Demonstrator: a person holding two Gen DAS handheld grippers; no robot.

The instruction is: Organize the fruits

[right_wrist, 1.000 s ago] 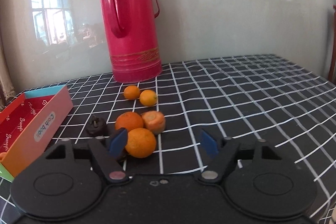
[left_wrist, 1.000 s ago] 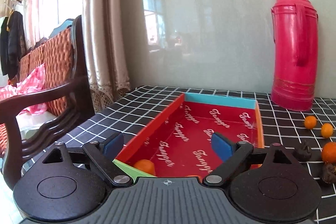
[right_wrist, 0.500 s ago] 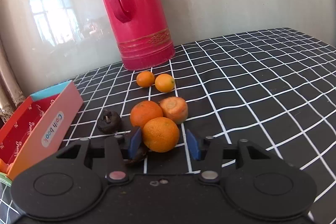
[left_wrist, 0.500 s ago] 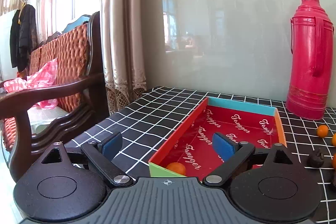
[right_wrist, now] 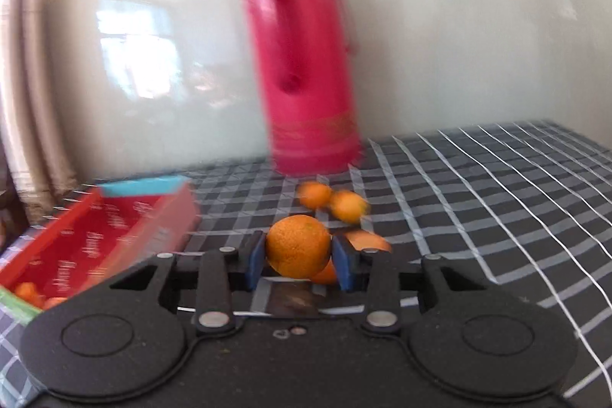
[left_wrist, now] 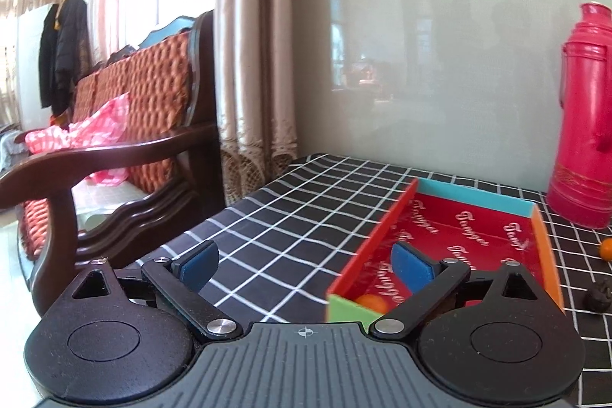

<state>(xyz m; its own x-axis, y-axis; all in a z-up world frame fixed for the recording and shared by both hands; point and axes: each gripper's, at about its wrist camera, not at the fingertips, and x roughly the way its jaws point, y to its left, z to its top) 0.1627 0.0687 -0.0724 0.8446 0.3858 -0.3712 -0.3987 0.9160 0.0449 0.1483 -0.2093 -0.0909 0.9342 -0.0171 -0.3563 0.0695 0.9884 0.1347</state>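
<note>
Your right gripper (right_wrist: 298, 262), spread a second ago, now pinches the orange (right_wrist: 297, 245) between its jaws, lifted toward the box (right_wrist: 95, 236); your left gripper (left_wrist: 306, 260) stays spread, empty.

Matt black plastic tool bodies with bright metal pivot pins (left_wrist: 224, 325) are shown. The bench (left_wrist: 290, 236) is covered in checked cloth. A glossy pink plastic thermos flask (left_wrist: 585, 125), a printed cardboard tray (left_wrist: 474, 228), a dimpled-skinned orange (right_wrist: 298, 245) and polished dark wood armrest (left_wrist: 114, 155) are seen.
</note>
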